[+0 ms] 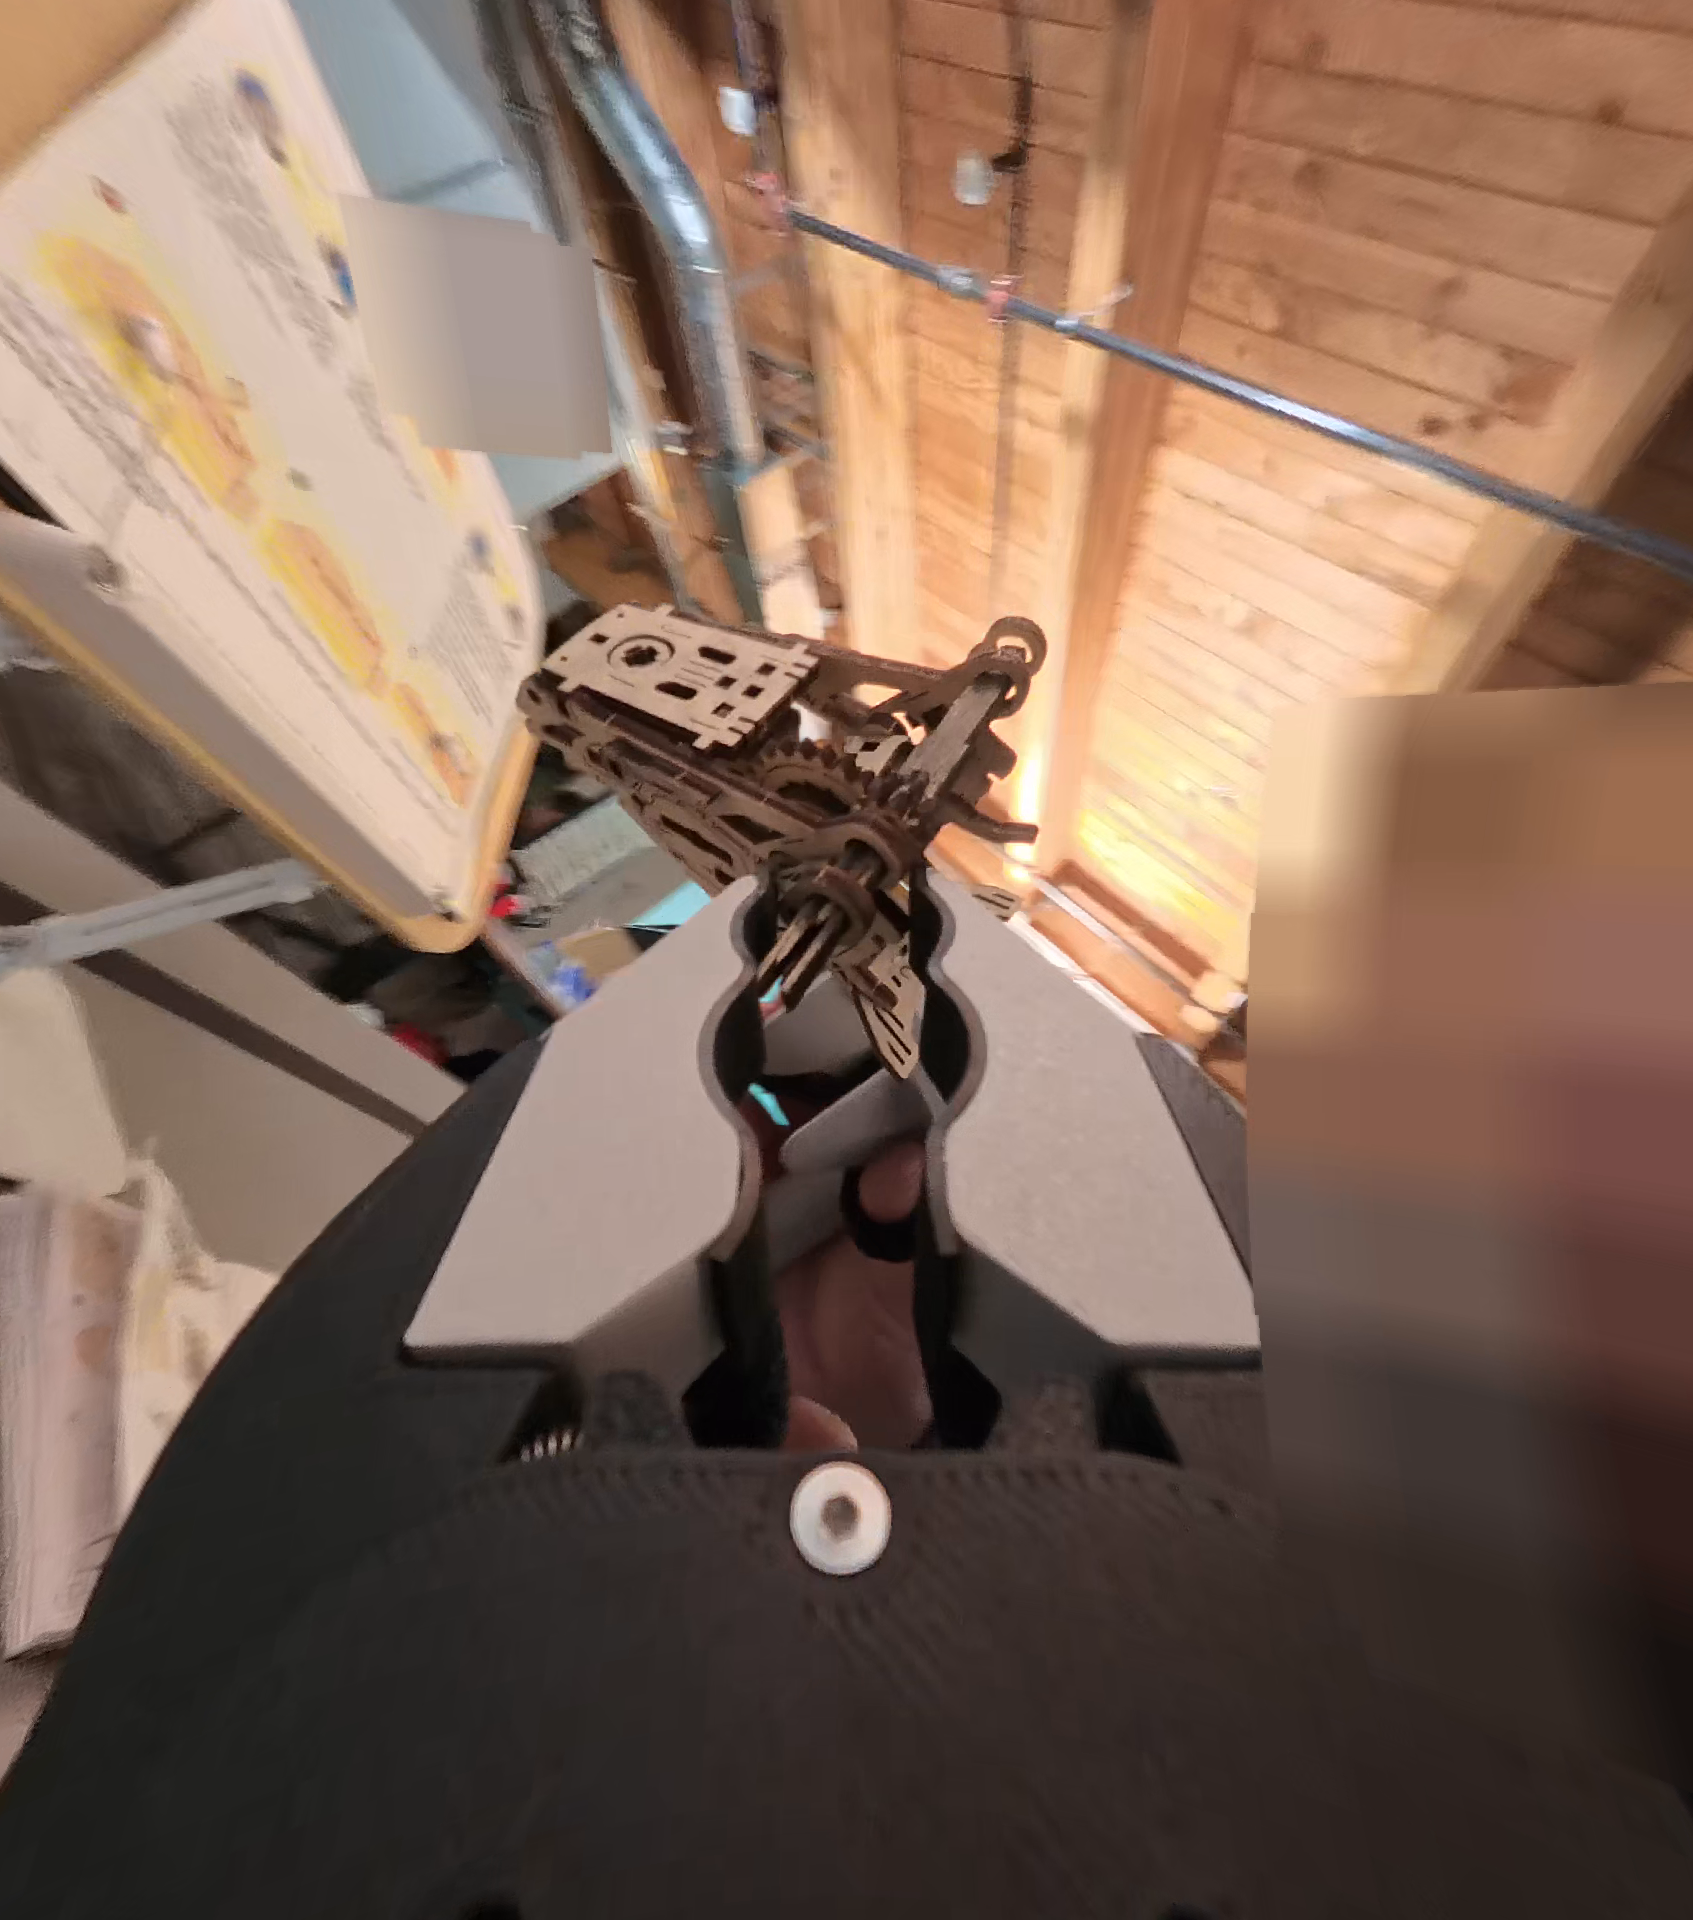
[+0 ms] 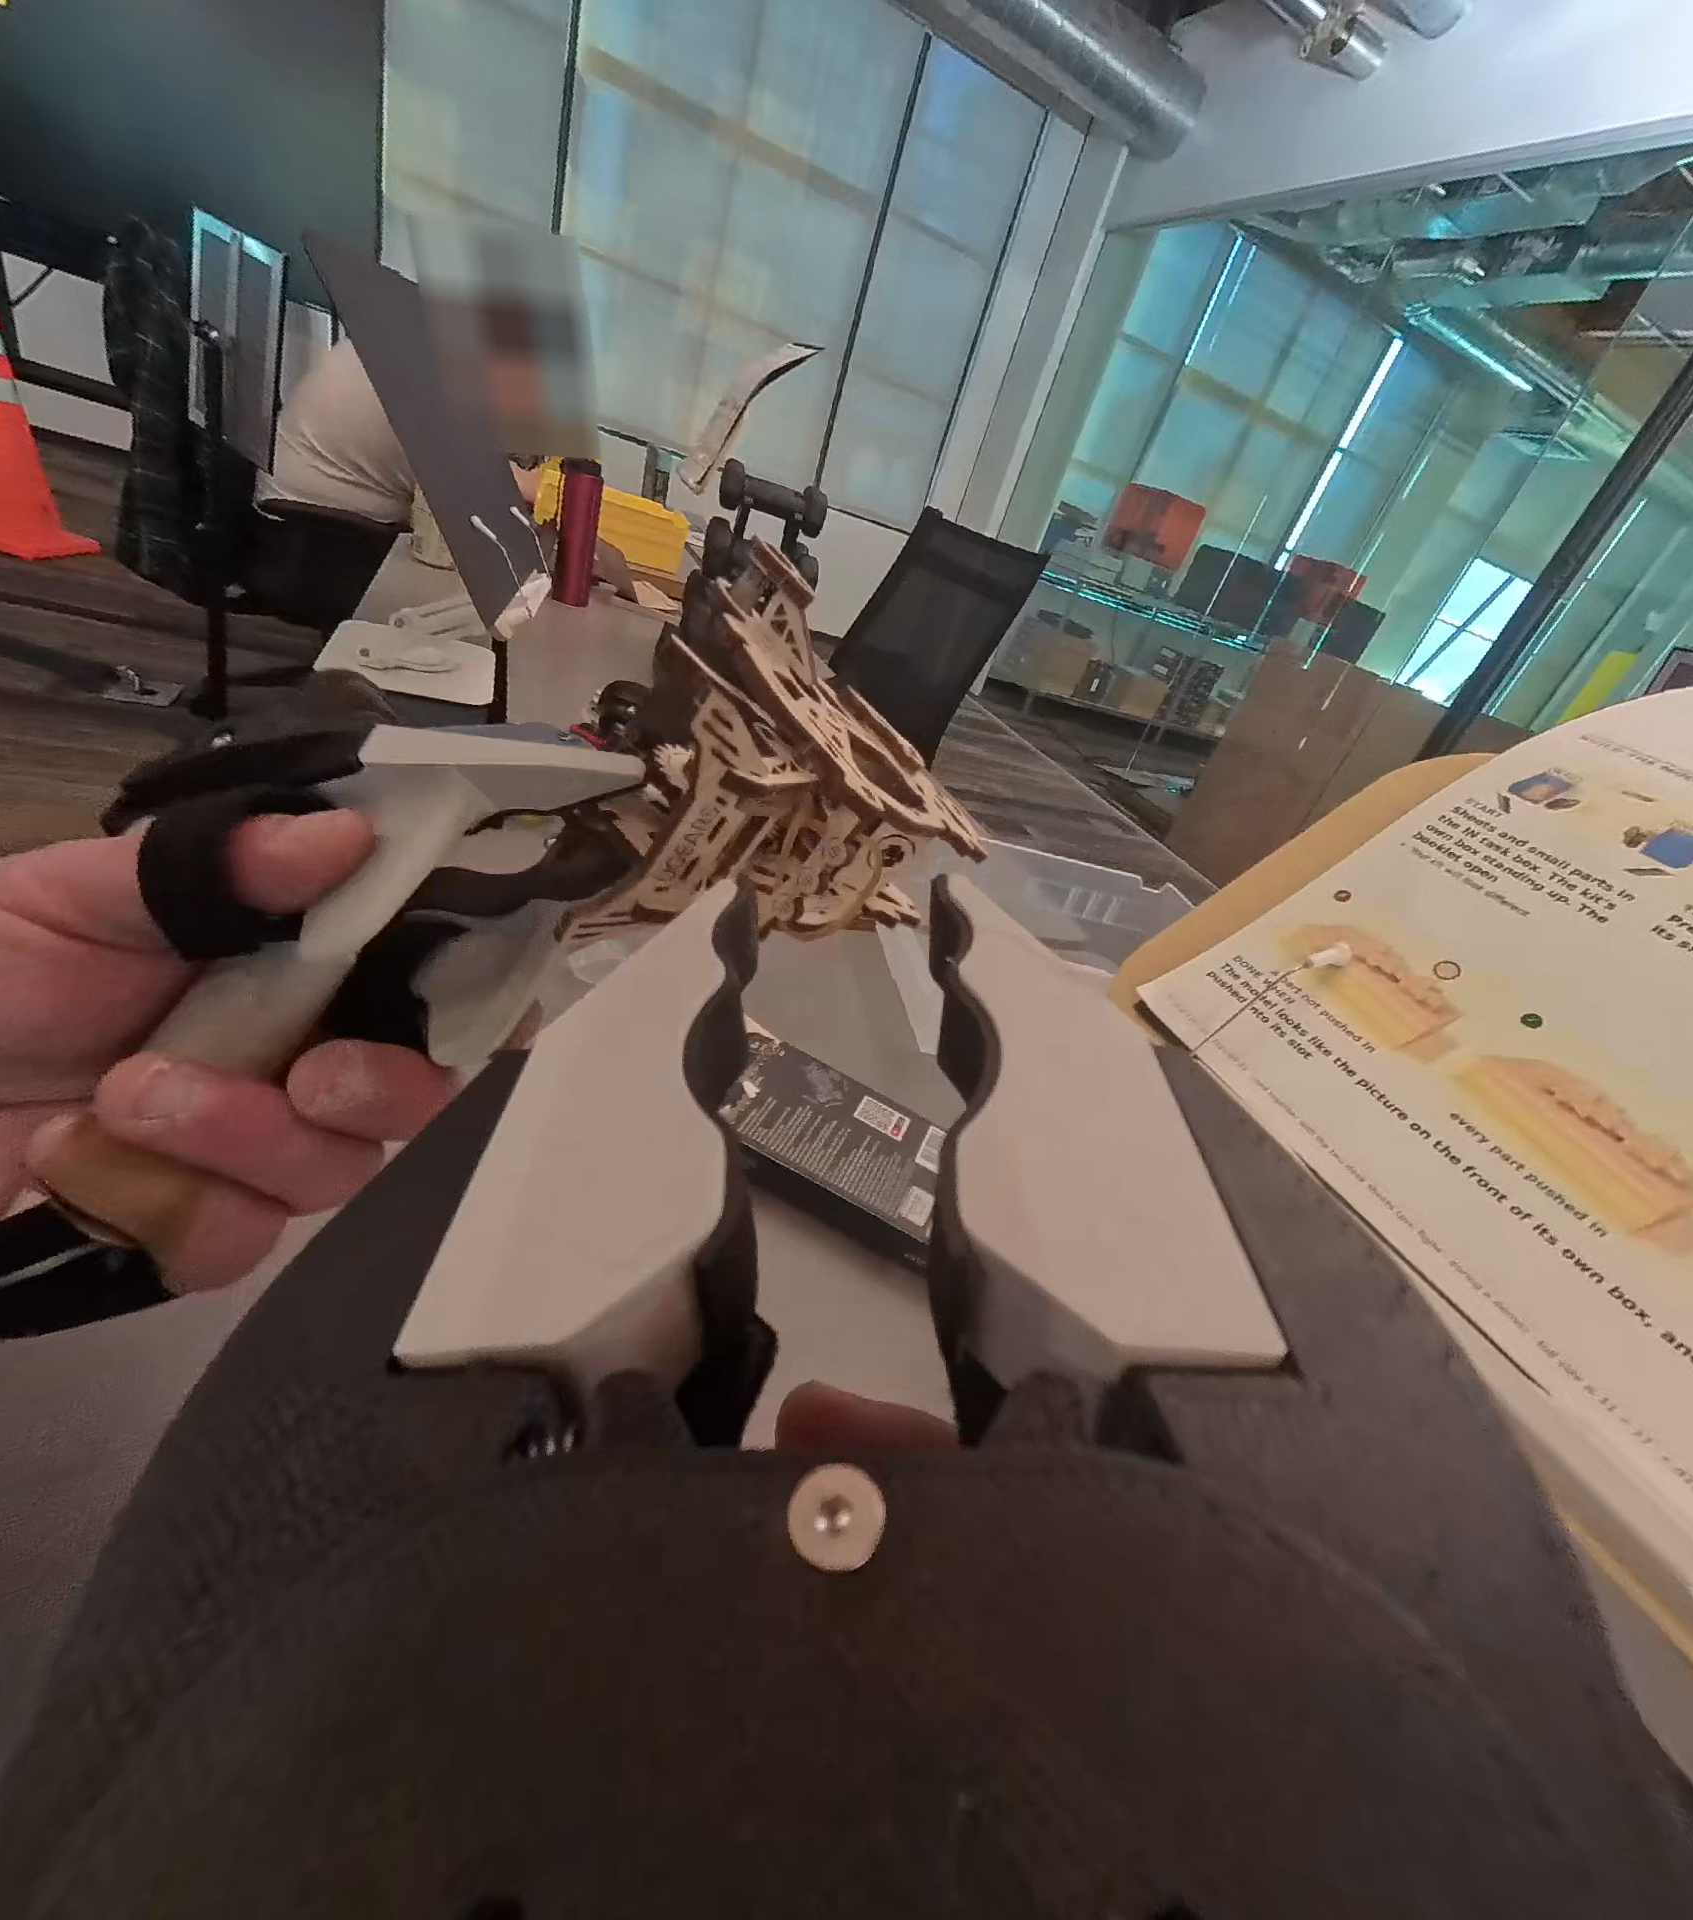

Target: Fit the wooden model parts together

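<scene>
Left gripper [image 1: 837,914] clamps model [image 1: 769,748]; right gripper [image 2: 837,914] jaws apart, bare.
Next, probably: close the right gripper on the model at 12 o'clock.

ahead: wooden model [image 2: 780,800] blocks | right: instruction sheet [image 2: 1507,1049] close | below: table [image 2: 842,997] open
</scene>
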`<state>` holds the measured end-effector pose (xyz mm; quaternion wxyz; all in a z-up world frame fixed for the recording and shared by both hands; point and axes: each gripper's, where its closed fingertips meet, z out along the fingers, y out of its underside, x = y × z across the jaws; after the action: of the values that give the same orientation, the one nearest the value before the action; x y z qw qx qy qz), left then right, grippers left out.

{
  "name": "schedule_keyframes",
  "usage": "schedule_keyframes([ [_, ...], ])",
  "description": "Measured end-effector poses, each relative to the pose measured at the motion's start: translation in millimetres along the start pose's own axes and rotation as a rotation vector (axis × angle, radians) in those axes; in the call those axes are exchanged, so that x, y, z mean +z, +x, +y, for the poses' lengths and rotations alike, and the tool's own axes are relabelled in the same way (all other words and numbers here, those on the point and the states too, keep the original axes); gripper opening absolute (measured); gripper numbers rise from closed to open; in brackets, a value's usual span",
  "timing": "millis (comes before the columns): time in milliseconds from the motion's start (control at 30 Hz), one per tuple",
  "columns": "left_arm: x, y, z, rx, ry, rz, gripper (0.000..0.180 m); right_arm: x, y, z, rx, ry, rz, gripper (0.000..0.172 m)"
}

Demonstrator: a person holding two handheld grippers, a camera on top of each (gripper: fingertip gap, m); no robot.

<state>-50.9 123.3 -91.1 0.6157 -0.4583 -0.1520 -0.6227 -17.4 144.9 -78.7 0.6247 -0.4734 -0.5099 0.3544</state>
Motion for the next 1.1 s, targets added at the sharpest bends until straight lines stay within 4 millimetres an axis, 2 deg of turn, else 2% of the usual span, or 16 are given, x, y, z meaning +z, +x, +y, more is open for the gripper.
schedule_keyframes([
  [33,1.8,-1.3,-1.5,0.007,0.001,-0.026,0.022,1.1,2.5,-1.3,-0.006,-0.001,0.005,0.030],
  [267,7.9,-7.5,-7.3,-0.002,0.040,-0.119,0.022,11.7,13.8,-3.2,0.014,-0.011,0.008,0.024],
  [733,15.7,-11.6,-19.9,0.009,0.079,-0.214,0.022,31.4,21.7,0.2,0.049,-0.030,-0.015,0.020],
  [833,16.3,-11.5,-23.4,0.036,0.081,-0.226,0.021,31.3,30.4,0.1,0.037,-0.038,0.008,0.021],
  [967,14.0,-12.2,-34.0,0.160,0.093,-0.282,0.022,20.8,37.0,-12.6,-0.016,-0.004,0.047,0.018],
  [1100,14.5,-13.8,-40.2,0.302,0.066,-0.358,0.022,15.9,18.9,-30.6,-0.111,0.045,0.006,0.007],
])
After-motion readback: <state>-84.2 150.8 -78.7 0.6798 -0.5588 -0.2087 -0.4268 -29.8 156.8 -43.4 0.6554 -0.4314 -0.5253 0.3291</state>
